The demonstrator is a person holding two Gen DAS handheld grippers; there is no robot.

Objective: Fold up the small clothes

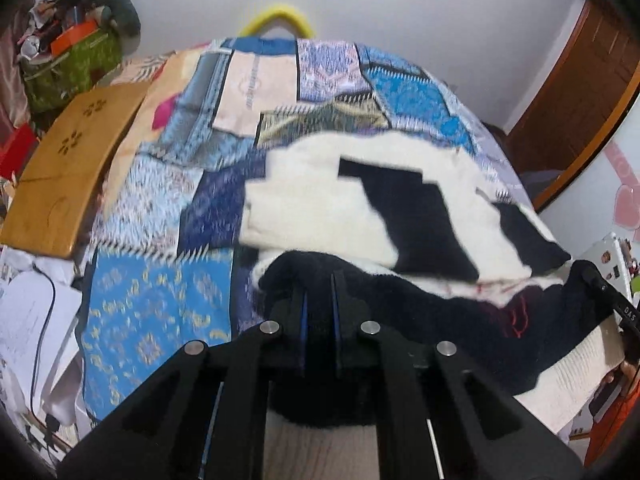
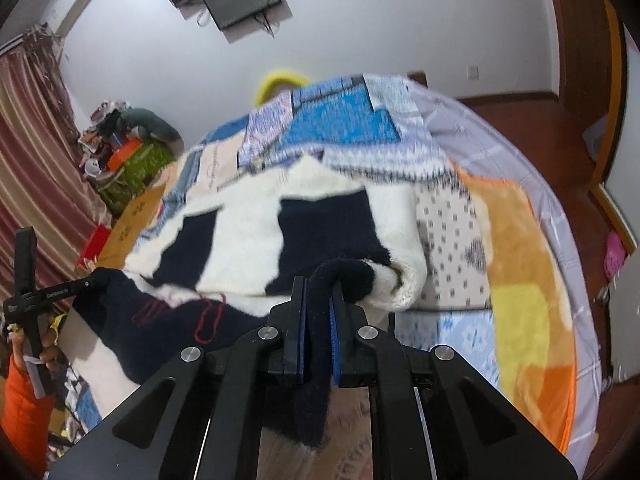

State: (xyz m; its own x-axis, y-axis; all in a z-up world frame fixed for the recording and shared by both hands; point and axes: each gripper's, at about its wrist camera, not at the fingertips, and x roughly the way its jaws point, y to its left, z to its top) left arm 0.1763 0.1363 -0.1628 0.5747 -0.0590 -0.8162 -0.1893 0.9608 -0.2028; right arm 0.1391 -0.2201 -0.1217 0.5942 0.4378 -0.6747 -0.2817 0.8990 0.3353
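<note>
Fuzzy black-and-white sweater (image 1: 360,200) is lying spread over the patchwork quilt (image 1: 160,300) on the bed, with its near dark hem getting pinched at both corners: left gripper (image 1: 320,292) is clamping one end, right gripper (image 2: 318,300) is clenching the other, cloth dangling between the pads.

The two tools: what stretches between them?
The sweater's dark near hem. It runs from the right tool to the left tool, each shut on it, seen in the right wrist view.
</note>
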